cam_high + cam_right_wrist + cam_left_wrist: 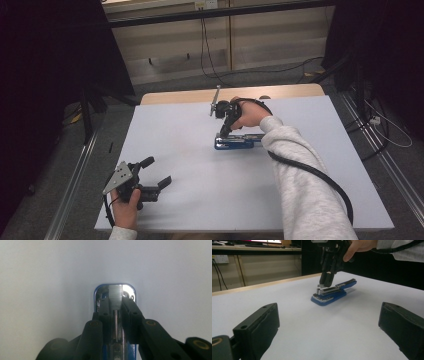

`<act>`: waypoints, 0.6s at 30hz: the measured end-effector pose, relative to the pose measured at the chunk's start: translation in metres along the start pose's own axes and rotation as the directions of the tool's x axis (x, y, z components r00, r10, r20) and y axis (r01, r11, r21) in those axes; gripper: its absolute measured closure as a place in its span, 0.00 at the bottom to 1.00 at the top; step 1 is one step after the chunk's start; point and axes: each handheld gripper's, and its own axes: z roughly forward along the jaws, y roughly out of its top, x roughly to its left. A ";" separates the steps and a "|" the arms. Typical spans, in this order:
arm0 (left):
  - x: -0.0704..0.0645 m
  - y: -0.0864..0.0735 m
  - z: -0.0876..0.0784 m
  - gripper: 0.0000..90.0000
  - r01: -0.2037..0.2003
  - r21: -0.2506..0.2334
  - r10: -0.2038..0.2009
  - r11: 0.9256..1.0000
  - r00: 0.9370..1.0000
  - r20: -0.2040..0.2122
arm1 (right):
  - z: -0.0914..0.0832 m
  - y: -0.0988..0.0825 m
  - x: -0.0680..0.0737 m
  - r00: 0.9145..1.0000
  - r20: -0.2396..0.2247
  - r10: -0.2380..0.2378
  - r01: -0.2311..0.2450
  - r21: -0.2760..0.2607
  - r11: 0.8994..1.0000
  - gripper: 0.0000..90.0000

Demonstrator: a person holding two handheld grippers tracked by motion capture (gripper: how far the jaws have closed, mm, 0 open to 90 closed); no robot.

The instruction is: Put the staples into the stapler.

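Stapler: blue, flat-based, with a chromed metal channel [239,141], lying opened on the white table [200,200], a little past the middle of it, near the far wooden edge strip [175,95]; lid swung back flat behind the base in the left claw view [329,293]
Staples: small silvery strip [115,298] at the front end of the stapler's channel, just inside the rounded blue nose
Right claw: [223,131] pointing down onto the stapler's front end, hand in a light grey sleeve [300,165] above and behind it; jaws drawn close and pinching the strip of staples from both sides [115,305], pads flanking the channel; seen from the side, tips right at the stapler's metal top [324,285]
Left claw: [155,172] well apart from the stapler, toward the near left corner of the table, hand resting low on the surface; jaws spread wide, nothing between them but bare table, stapler far ahead of the gap [327,327]
Cable: thick black, trailing from the right claw along the sleeve [320,177], on the side away from the stapler
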 end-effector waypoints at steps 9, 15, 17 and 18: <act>0.000 0.000 0.000 0.04 0.001 -0.002 -0.001 1.000 1.000 -0.001 | 0.001 -0.002 -0.002 1.000 0.001 0.005 -0.005 0.011 1.000 0.87; 0.000 0.000 0.000 0.04 0.001 -0.001 -0.001 1.000 1.000 0.000 | 0.003 -0.002 -0.002 1.000 0.000 0.007 -0.007 0.023 1.000 0.87; 0.000 0.000 0.000 0.04 0.001 -0.001 -0.001 1.000 1.000 0.000 | 0.004 -0.003 -0.002 1.000 -0.004 0.008 -0.008 0.014 1.000 0.87; 0.000 0.000 0.000 0.04 -0.001 0.000 0.001 1.000 1.000 0.001 | 0.004 -0.003 -0.002 1.000 -0.004 0.011 -0.011 0.021 1.000 0.87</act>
